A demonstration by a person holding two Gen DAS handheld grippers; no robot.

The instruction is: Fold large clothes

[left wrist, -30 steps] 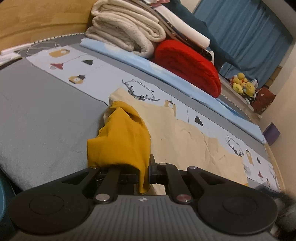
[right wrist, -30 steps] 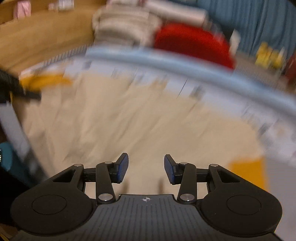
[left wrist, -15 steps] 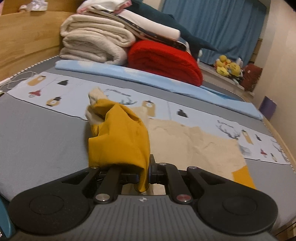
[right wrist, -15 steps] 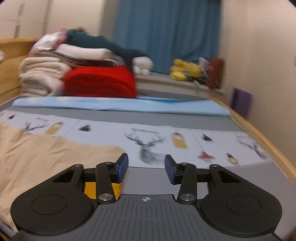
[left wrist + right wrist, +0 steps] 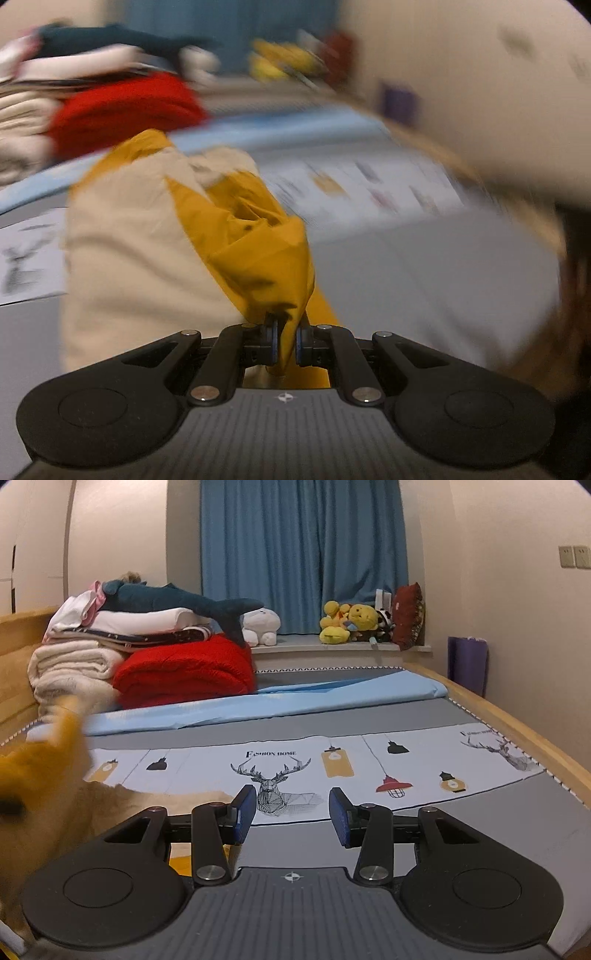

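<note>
Left view motion-blurred; left gripper (image 5: 285, 345) pinching mustard-and-cream garment (image 5: 255, 251) (bunched, lower centre). Right gripper (image 5: 291, 814) spread, empty; bedsheet (image 5: 461, 812) clear ahead.

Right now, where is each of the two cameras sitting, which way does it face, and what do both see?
Left wrist: behind the left gripper, shut on the mustard-and-beige garment, facing across the bed; blurred.
Right wrist: behind the right gripper, jaws open and empty, facing the blue curtain over the deer-print sheet.
Shared: folded red blanket, the garment.
</note>
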